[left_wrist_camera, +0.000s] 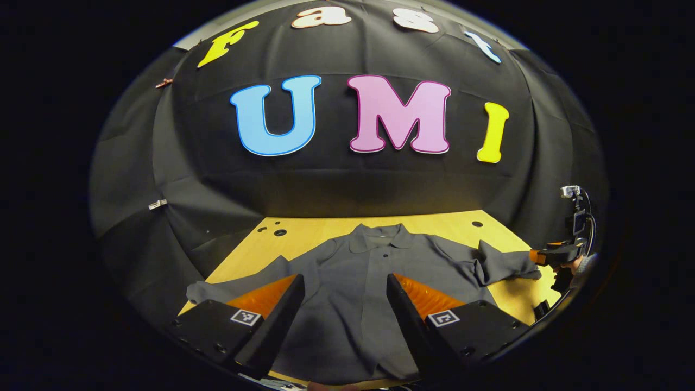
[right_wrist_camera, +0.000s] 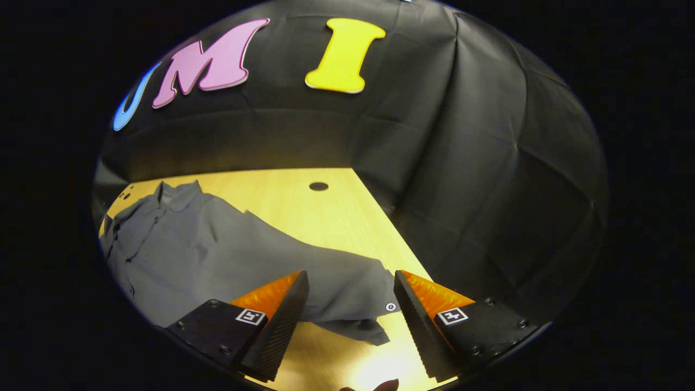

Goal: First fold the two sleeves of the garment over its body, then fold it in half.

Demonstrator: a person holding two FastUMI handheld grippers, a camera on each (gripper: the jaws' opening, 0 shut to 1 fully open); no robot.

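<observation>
In the left gripper view, a grey button-front shirt with a collar [left_wrist_camera: 374, 271] lies flat and face up on a pale wooden tabletop [left_wrist_camera: 304, 228], collar toward the black cloth wall [left_wrist_camera: 336, 184] at the back. Its one sleeve [left_wrist_camera: 244, 285] stretches out flat toward the left edge of the table, while the other sleeve [left_wrist_camera: 505, 266] runs to the right and is rumpled, with a fold near the cuff. The left gripper [left_wrist_camera: 343, 285] hangs over the lower body of the shirt with its jaws spread wide apart; the shirt's button placket shows in the gap between the two fingers, and nothing is held. At the far right edge, the other gripper [left_wrist_camera: 554, 255] sits just beside the cuff end of the rumpled sleeve, with a hand [left_wrist_camera: 575, 265] behind it and a small camera on a stalk [left_wrist_camera: 571, 191] above.

In the right gripper view, the shirt body [right_wrist_camera: 163, 244] lies to the left with its collar up near the wall, and the sleeve [right_wrist_camera: 326, 282] reaches across the tabletop [right_wrist_camera: 336, 212] toward the middle. The right gripper [right_wrist_camera: 351, 285] is wide open, gripping nothing. The cuff end of the sleeve, with a small pale button [right_wrist_camera: 390, 307], lies between and just ahead of its two fingers; whether either finger touches the cloth I cannot tell. A dark round hole [right_wrist_camera: 318, 186] marks the table beyond.
</observation>
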